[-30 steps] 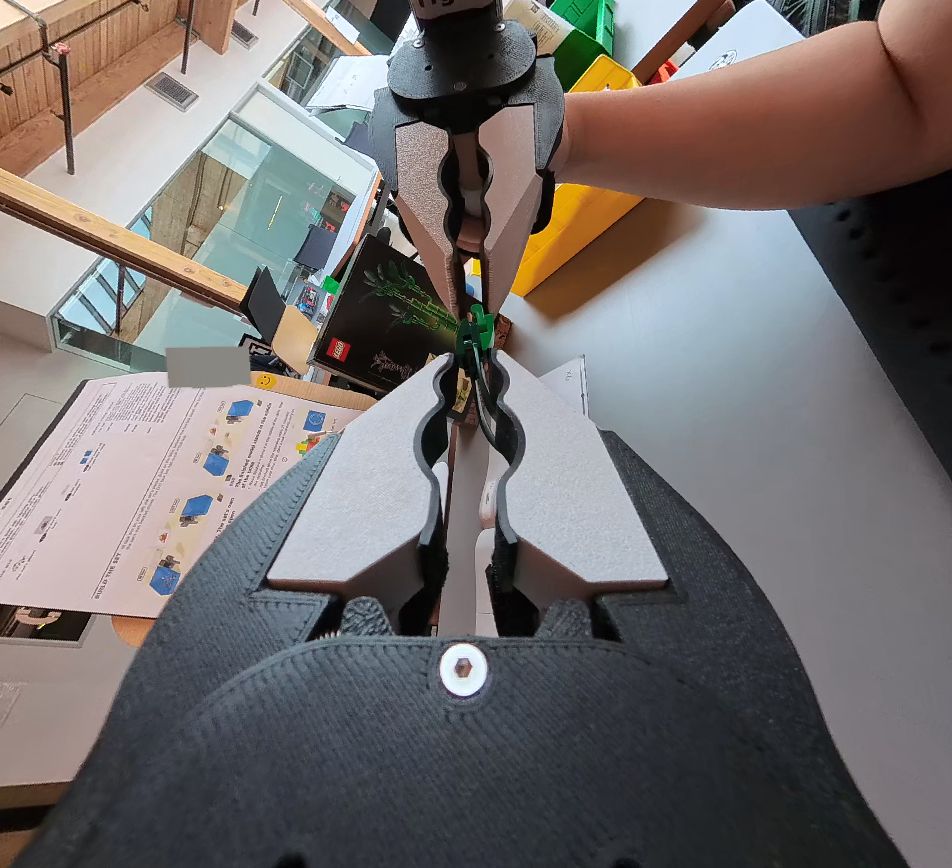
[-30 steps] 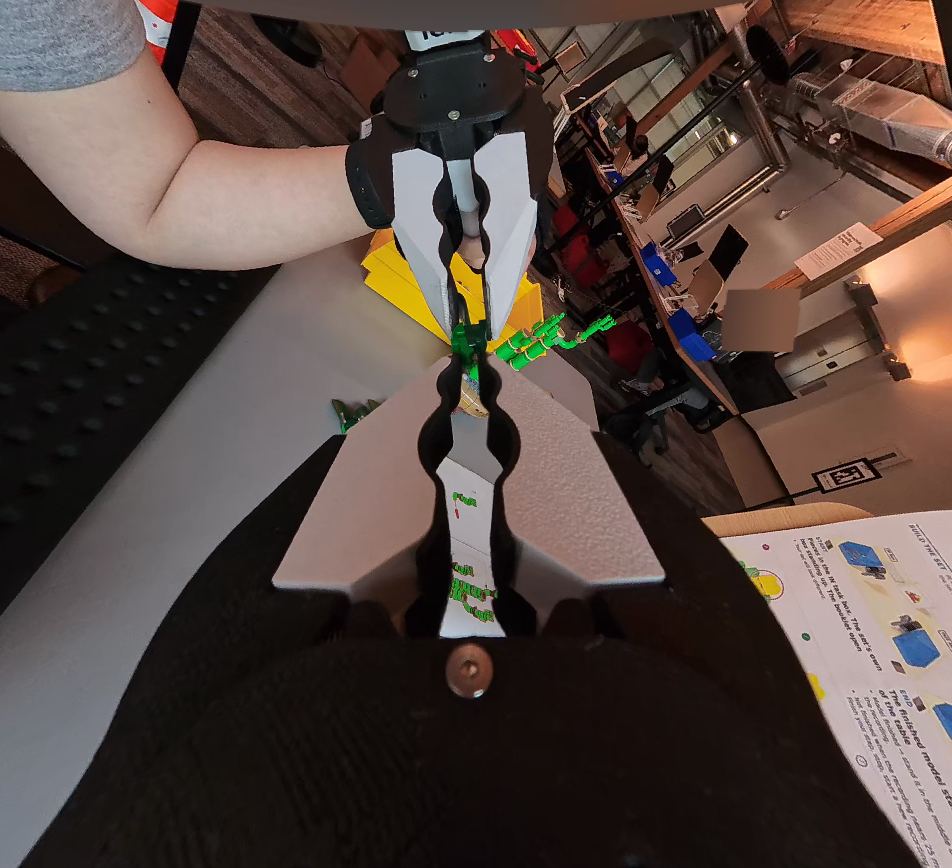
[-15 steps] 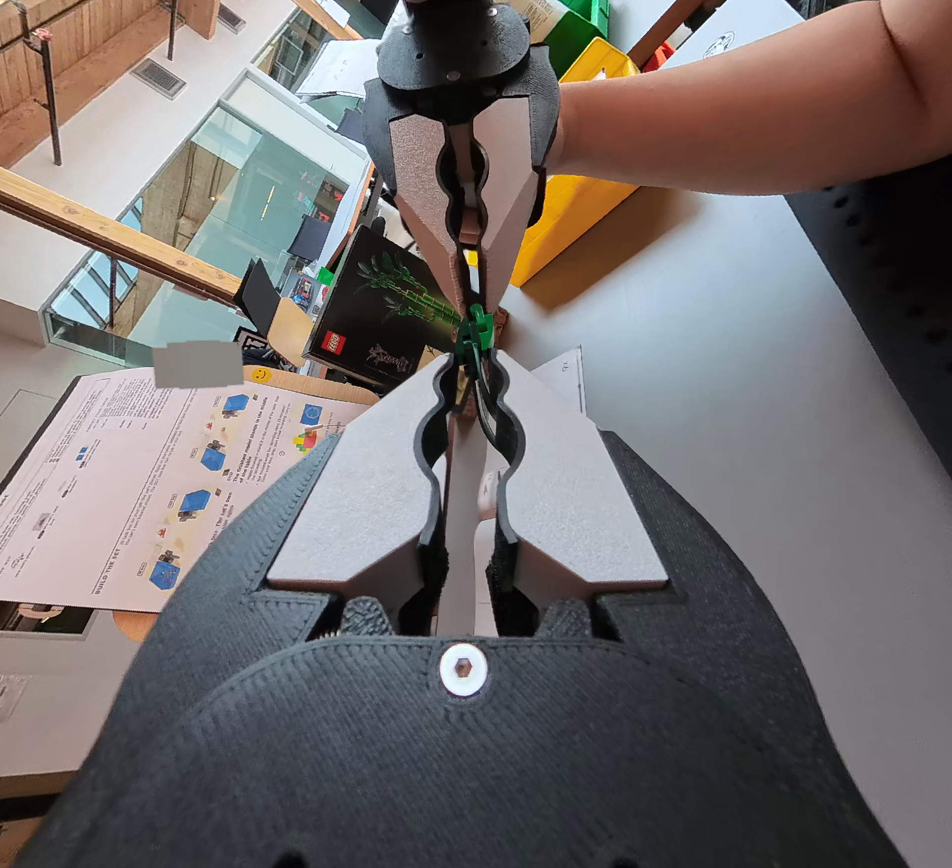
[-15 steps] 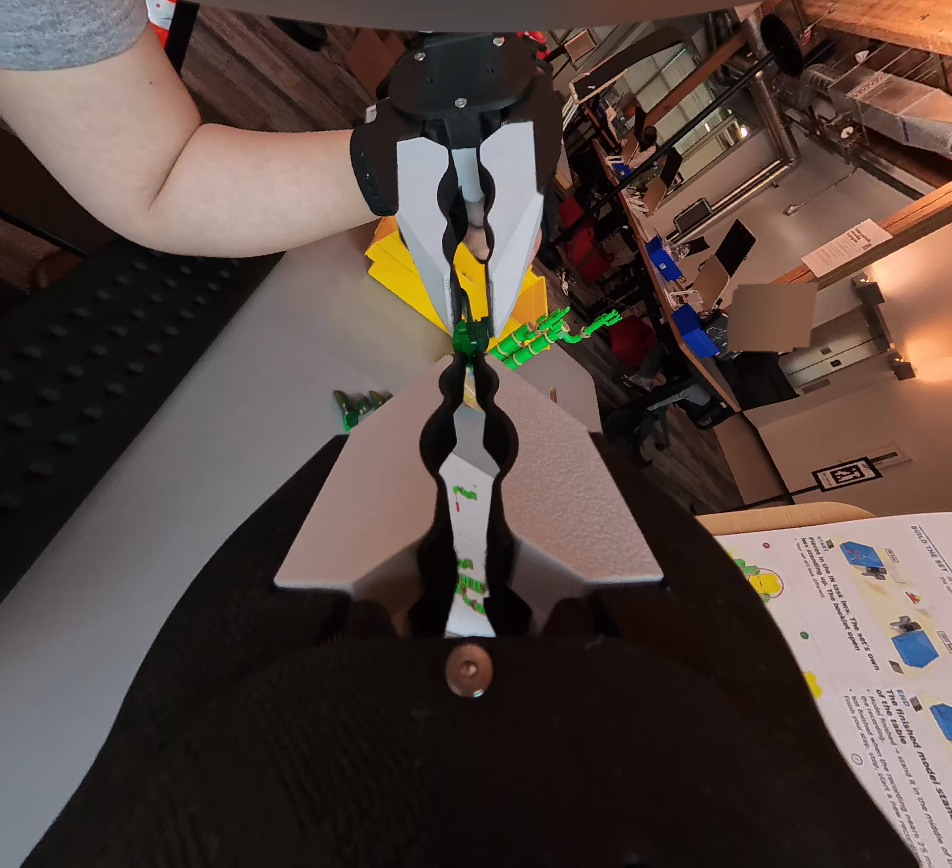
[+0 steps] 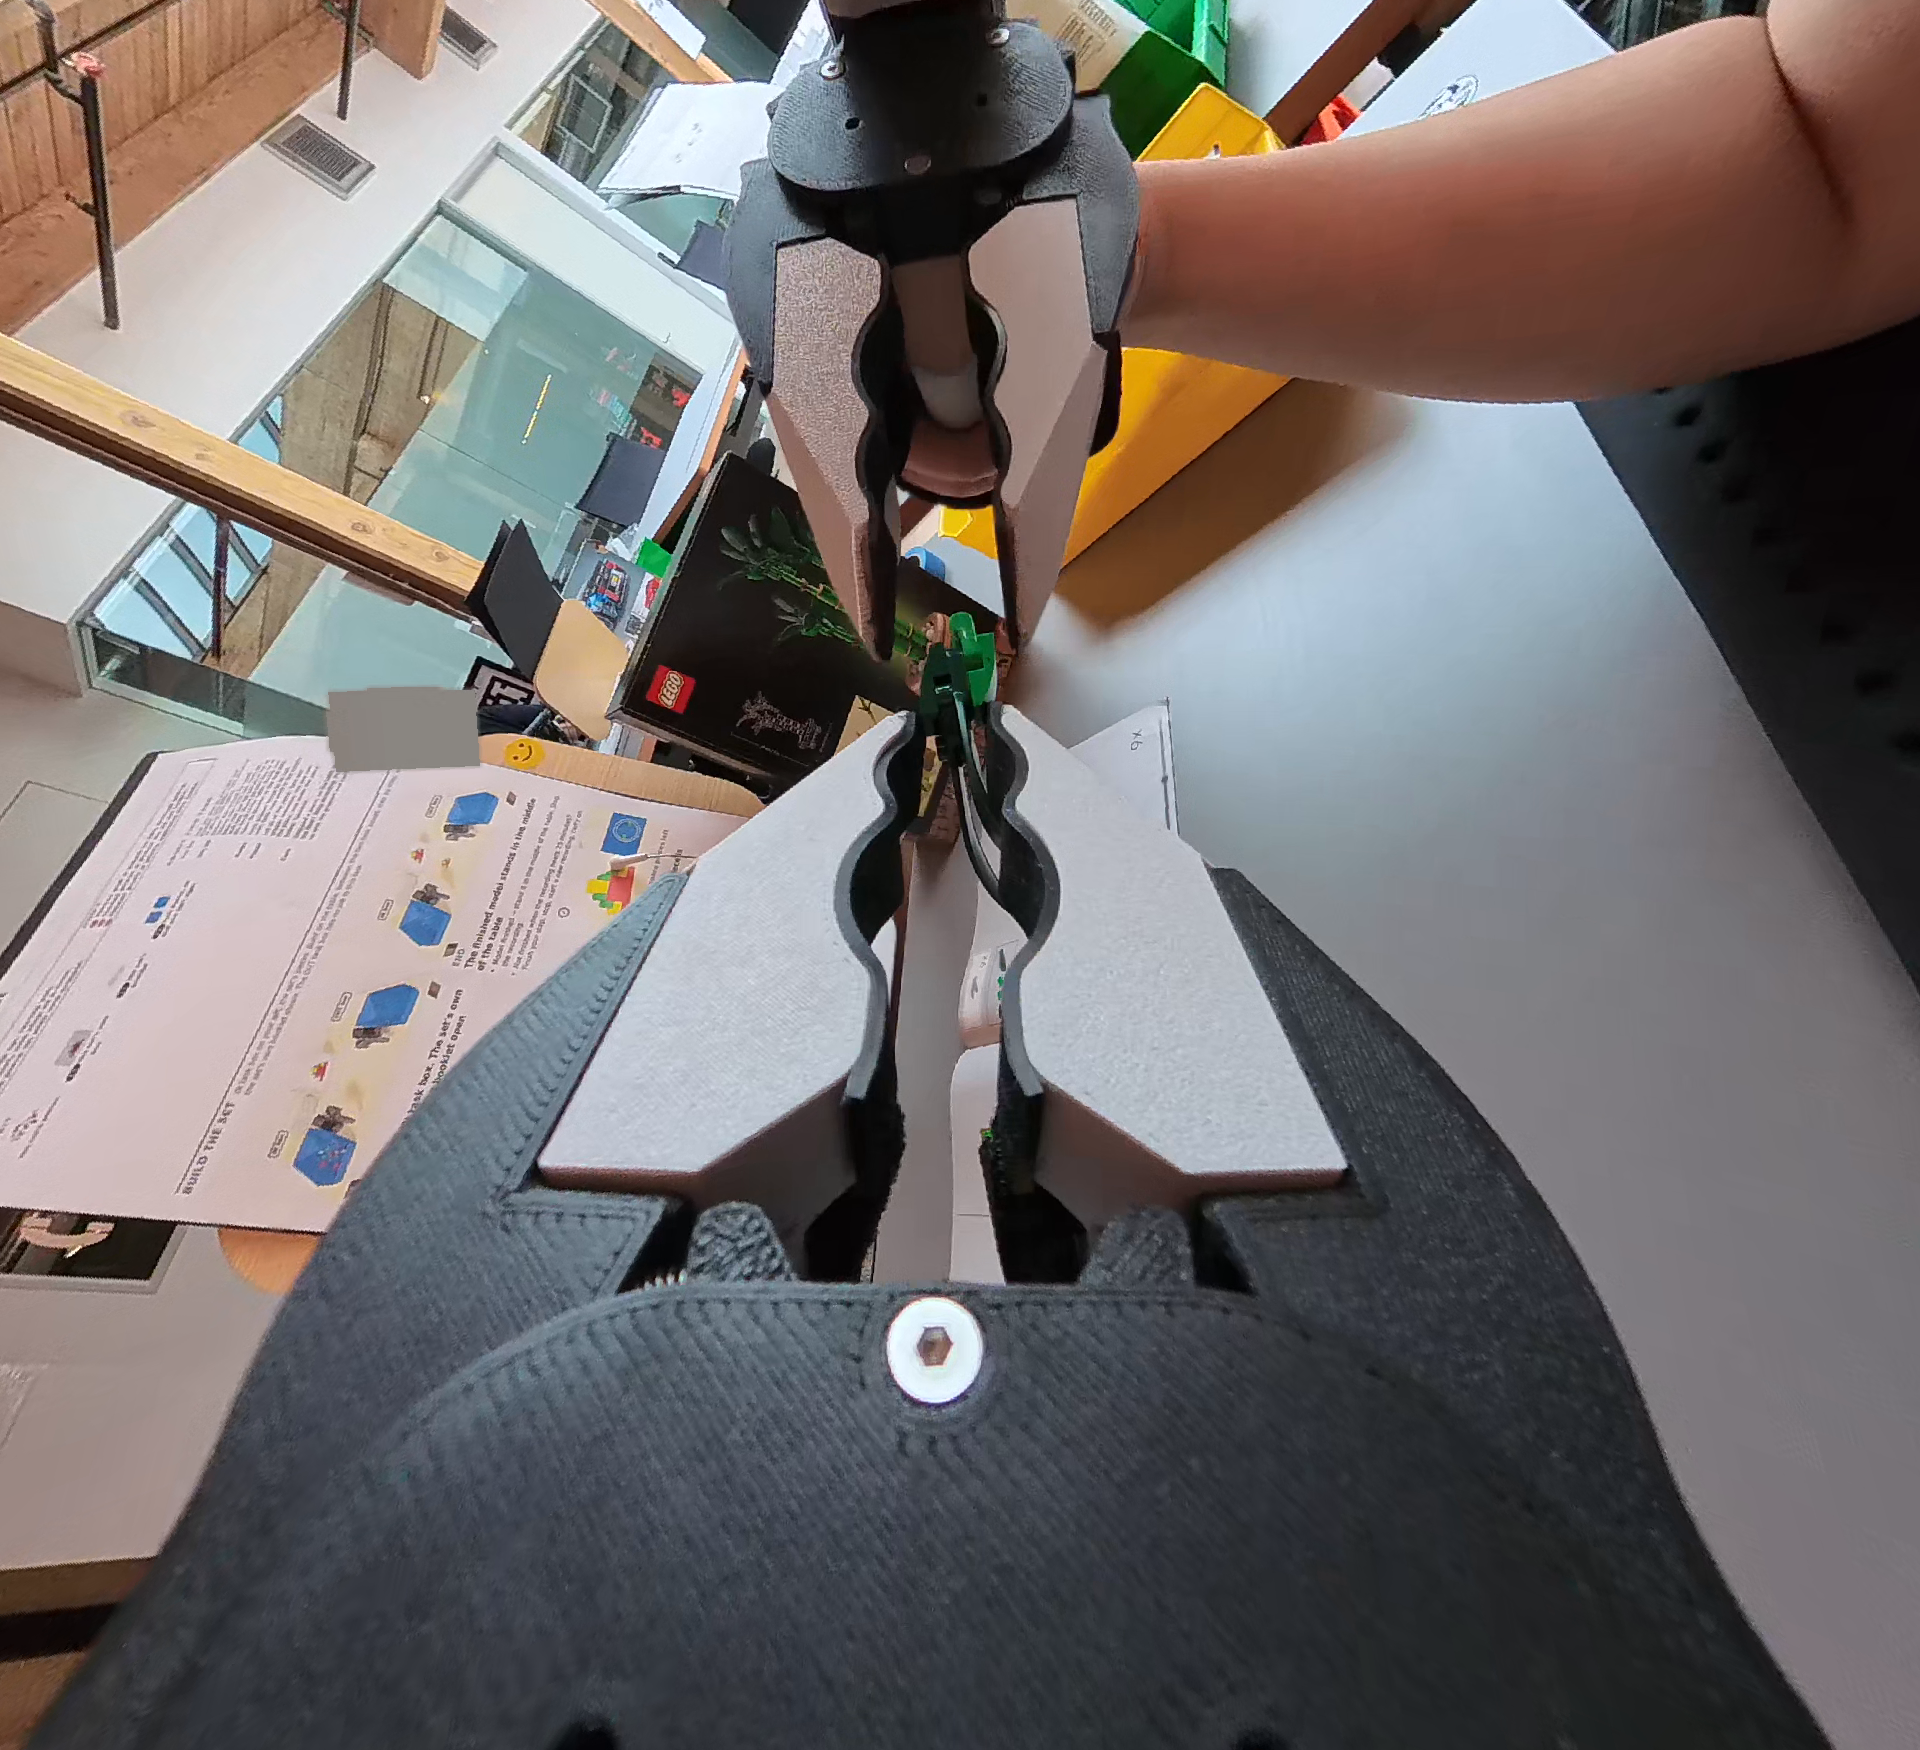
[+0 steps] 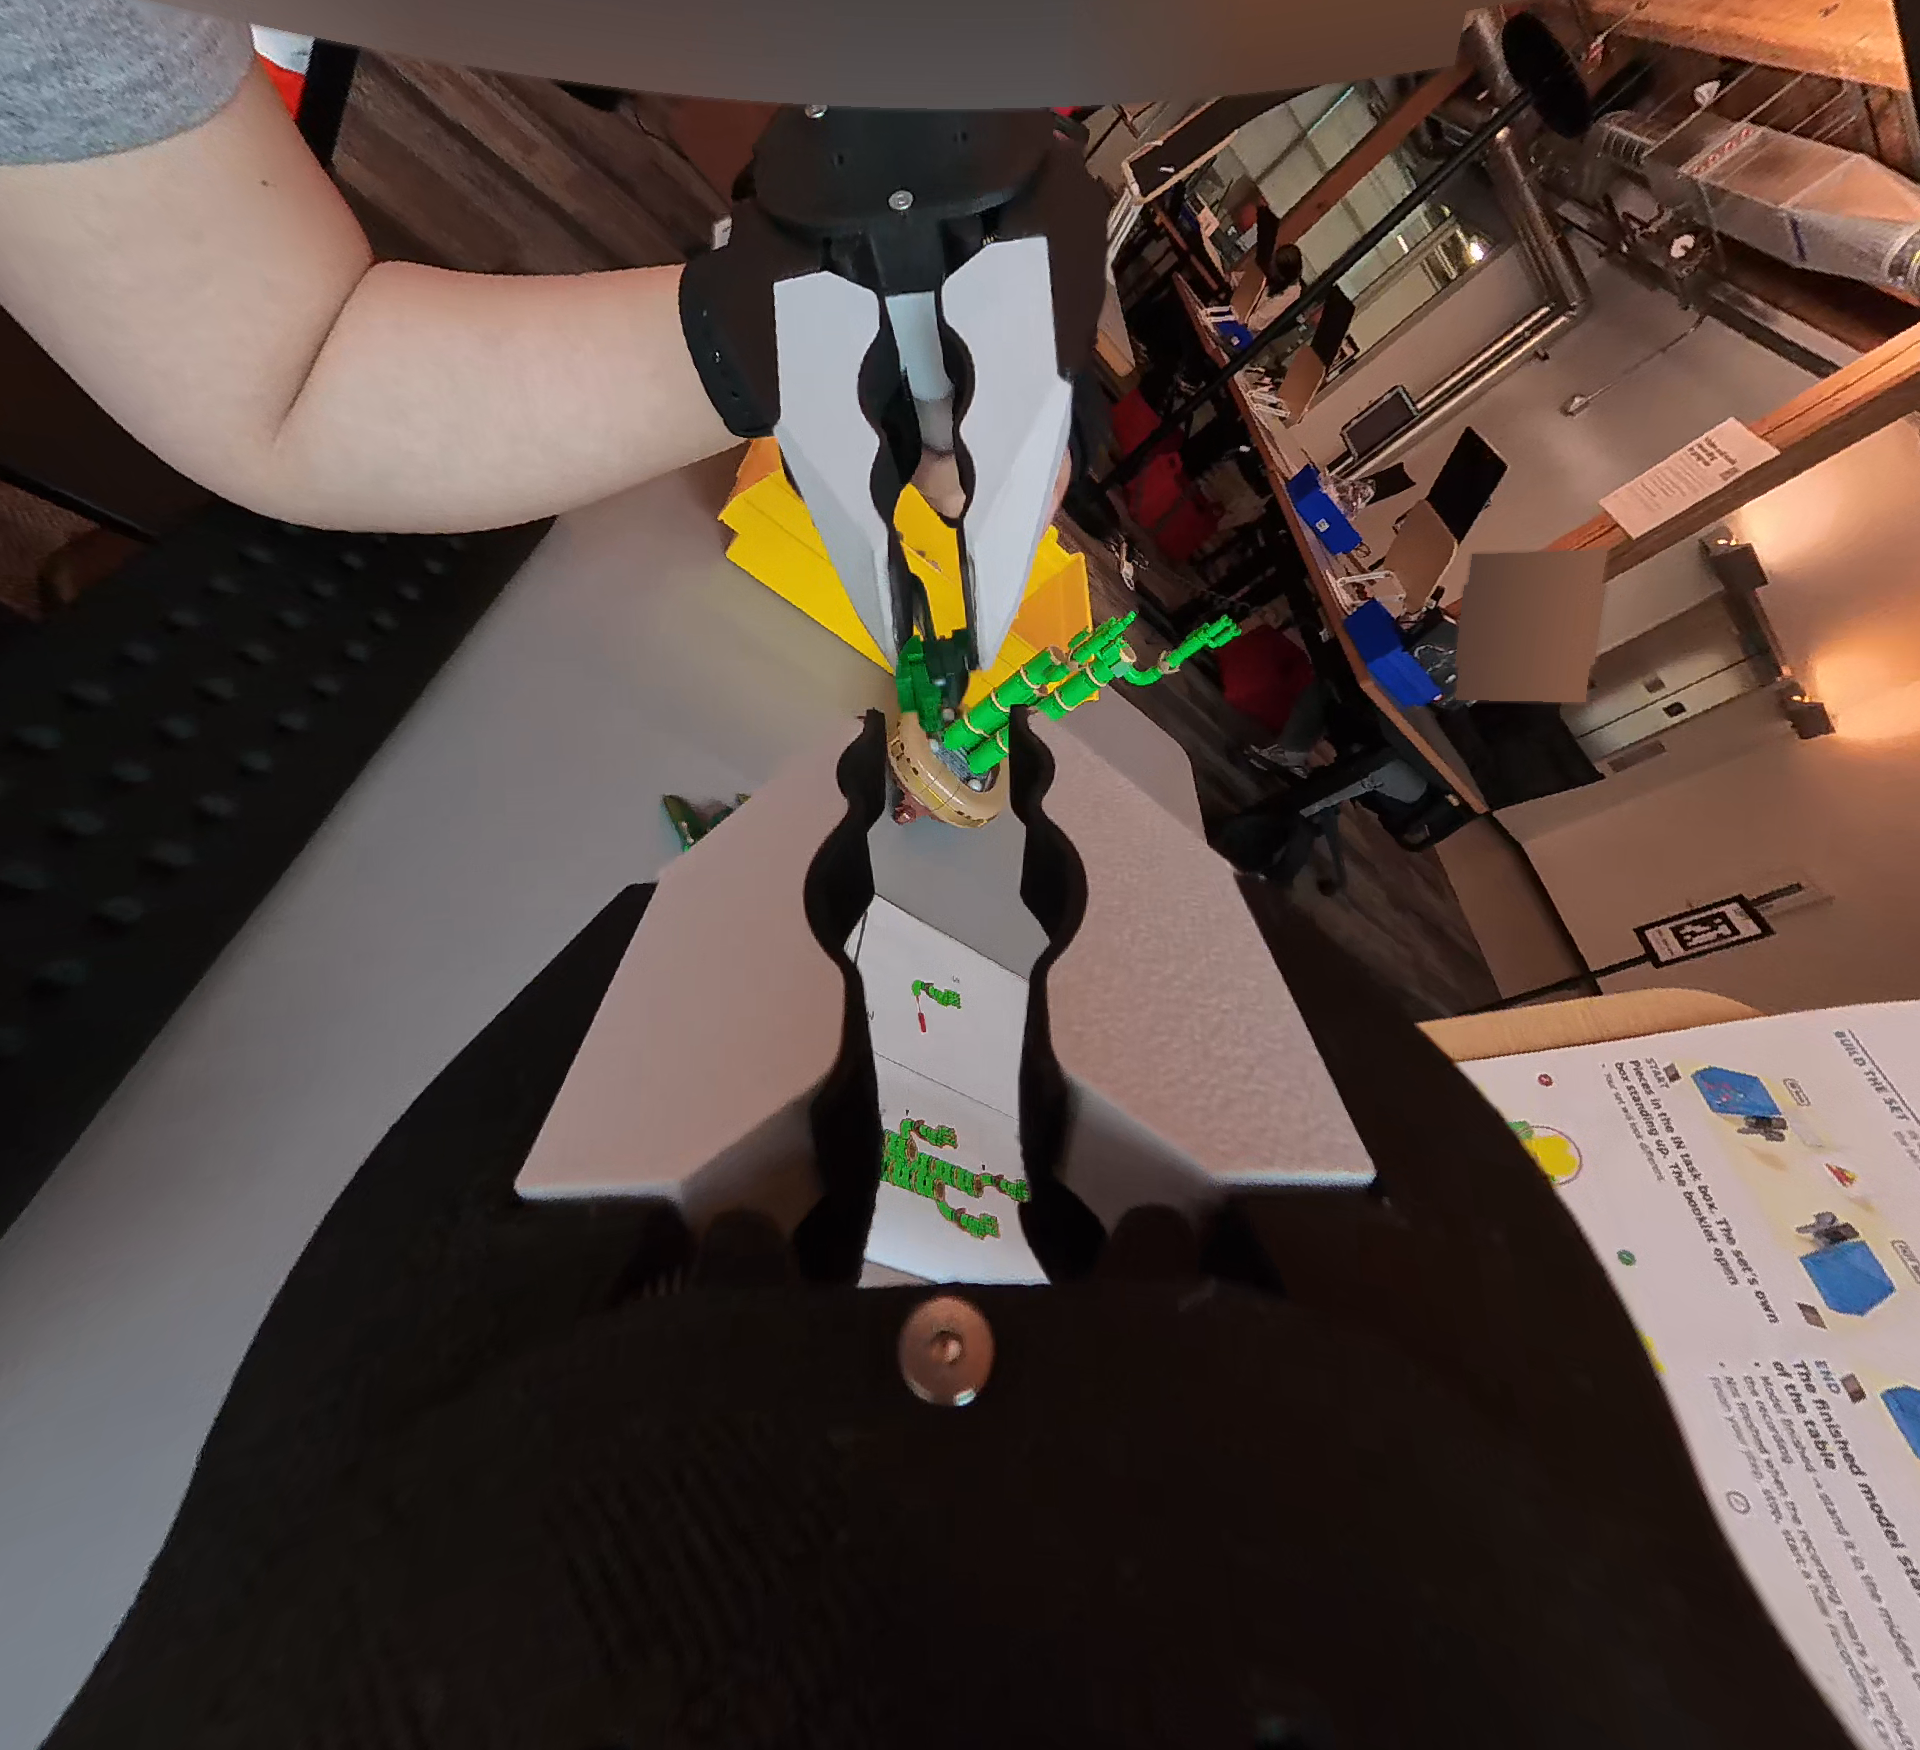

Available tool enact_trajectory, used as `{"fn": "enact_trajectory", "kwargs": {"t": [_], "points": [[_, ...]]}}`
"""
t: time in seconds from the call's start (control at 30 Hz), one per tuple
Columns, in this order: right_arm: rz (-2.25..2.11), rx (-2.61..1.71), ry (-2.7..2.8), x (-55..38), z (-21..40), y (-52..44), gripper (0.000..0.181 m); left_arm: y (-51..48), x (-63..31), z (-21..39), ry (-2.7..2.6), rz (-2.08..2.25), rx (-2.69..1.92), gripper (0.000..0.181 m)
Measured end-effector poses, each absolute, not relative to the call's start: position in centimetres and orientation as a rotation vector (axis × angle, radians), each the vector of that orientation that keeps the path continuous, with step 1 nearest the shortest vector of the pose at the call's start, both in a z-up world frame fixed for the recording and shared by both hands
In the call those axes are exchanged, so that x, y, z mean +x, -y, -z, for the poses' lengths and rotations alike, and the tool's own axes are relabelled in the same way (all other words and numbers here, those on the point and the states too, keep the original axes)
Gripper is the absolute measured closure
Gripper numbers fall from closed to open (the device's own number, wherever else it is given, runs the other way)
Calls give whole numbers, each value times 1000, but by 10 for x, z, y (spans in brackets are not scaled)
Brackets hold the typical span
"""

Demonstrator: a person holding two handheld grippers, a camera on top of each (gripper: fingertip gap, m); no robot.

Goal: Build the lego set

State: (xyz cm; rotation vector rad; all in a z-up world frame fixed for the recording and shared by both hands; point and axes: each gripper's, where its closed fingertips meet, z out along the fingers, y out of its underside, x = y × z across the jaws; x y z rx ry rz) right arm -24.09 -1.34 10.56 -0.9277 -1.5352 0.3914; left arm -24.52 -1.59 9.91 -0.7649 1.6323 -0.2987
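The left gripper [image 5: 951, 734] is pinching a green piece [image 5: 954, 677]; the right gripper [image 6: 940, 744] is gaping, empty, before the bamboo-filled tan pot [image 6: 940, 791].

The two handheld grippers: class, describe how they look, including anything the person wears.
Each gripper, left and right, has a ribbed black body, pale grey wedge fingers with wavy black inner edges, and a silver screw. The right's handle bears a white label. The person wears a grey short sleeve.

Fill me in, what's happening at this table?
A person is building a lego plant with two handheld grippers, tip to tip above the table. The left gripper is shut on a small green leaf piece. The right gripper is open. Behind it stands the bamboo model in its tan pot.
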Motion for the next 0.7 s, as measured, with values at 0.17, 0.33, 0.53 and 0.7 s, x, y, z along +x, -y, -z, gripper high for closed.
{"fn": "enact_trajectory", "kwargs": {"t": [0.17,0.33,0.53,0.7], "points": [[-424,-913,1538,-239,-108,17,171,17,-245,-100,-1632,298,-759,172],[-429,-915,1553,-241,-105,18,172,18,-244,-98,-1640,294,-758,172],[-431,-912,1560,-243,-104,19,173,18,-244,-99,-1639,293,-759,172],[-431,-906,1554,-244,-105,19,174,18,-244,-99,-1640,294,-760,172]]}}
